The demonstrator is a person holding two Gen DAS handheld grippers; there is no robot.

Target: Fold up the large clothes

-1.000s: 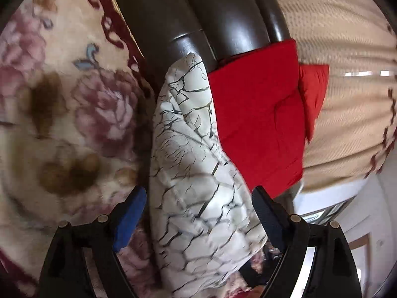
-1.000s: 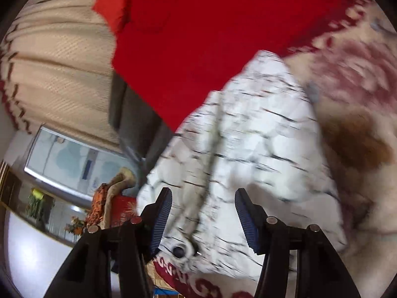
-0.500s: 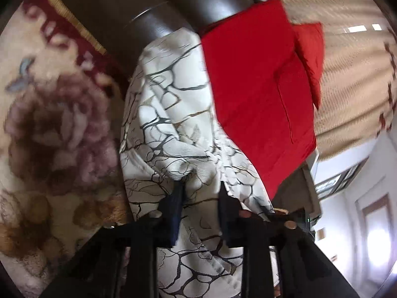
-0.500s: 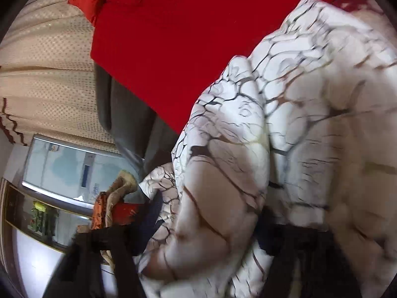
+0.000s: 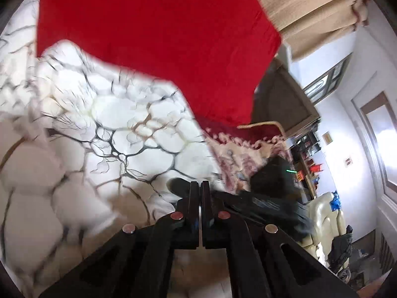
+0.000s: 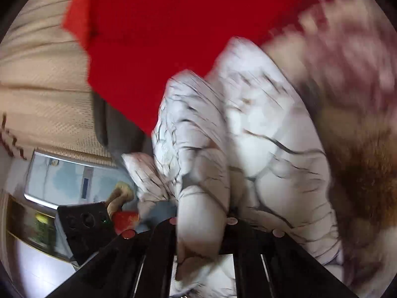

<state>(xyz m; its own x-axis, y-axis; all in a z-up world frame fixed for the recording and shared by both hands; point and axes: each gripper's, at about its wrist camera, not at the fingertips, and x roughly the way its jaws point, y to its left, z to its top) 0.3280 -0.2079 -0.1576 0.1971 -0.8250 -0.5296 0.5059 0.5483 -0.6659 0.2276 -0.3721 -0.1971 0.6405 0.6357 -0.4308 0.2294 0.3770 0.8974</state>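
The white garment (image 5: 104, 134) with a black crackle print lies stretched out across the left wrist view, partly over a red cloth (image 5: 158, 37). My left gripper (image 5: 200, 186) has its jaws pressed together at the garment's near edge, pinching thin fabric. In the right wrist view the same garment (image 6: 268, 129) is bunched up, and a thick fold runs down between the fingers of my right gripper (image 6: 203, 213). That gripper is shut on the fold, which hides its fingertips. A blurred black shape with a green light (image 5: 273, 186) to the right of my left gripper looks like the other gripper.
A floral blanket (image 6: 347, 79) covers the surface under the garment. Behind the red cloth (image 6: 173, 24) hang beige curtains (image 5: 317, 7) and a dark padded back (image 5: 278, 99). A cream armchair (image 5: 325, 213) and cluttered shelves stand at the far right.
Both grippers went from open around the white garment to shut on it. The left one swung far sideways and rolled, drawing the fabric out. The right one sank slightly.
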